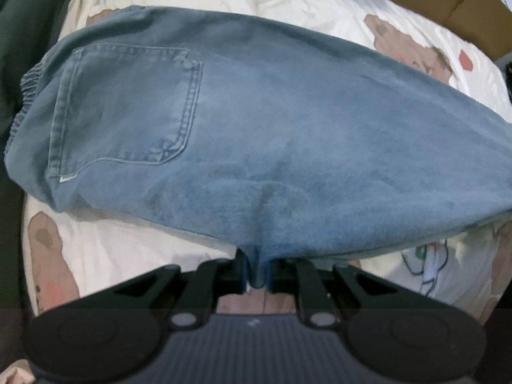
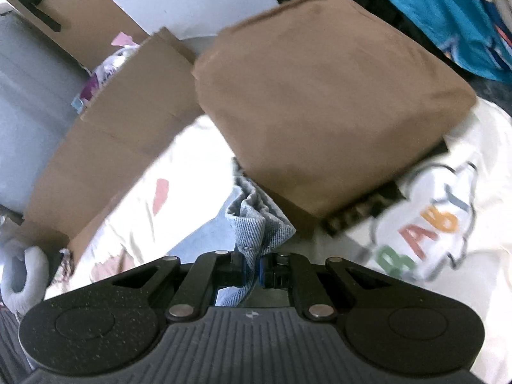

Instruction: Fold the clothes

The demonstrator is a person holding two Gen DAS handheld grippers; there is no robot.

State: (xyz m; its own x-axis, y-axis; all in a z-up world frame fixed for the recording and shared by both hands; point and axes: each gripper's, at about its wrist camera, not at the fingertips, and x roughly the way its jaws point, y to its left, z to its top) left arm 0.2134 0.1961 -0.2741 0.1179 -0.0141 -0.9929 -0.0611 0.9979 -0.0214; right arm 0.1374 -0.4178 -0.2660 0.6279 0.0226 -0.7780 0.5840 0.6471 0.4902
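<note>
In the left wrist view, at the far left, the gathered elastic waistband (image 1: 22, 96) of a pair of faded blue denim trousers (image 1: 272, 134) lies on a cream bedsheet printed with brown bears and red hearts (image 1: 134, 249); a stitched back pocket (image 1: 128, 105) faces up beside it, and the cloth runs off rightward. Low in the middle, the left gripper (image 1: 258, 275) stands nearly closed, pinching a fold at the trousers' near edge. In the right wrist view, a brown cardboard box (image 2: 105, 147) sits left, the right gripper (image 2: 254, 272) is clamped tight on a bunched denim end (image 2: 259, 227), and a folded brown garment (image 2: 326, 96) lies beyond. The step looks like a fold mid-carry: next, that end must travel over the body, land with edges matched, then be let go.
</note>
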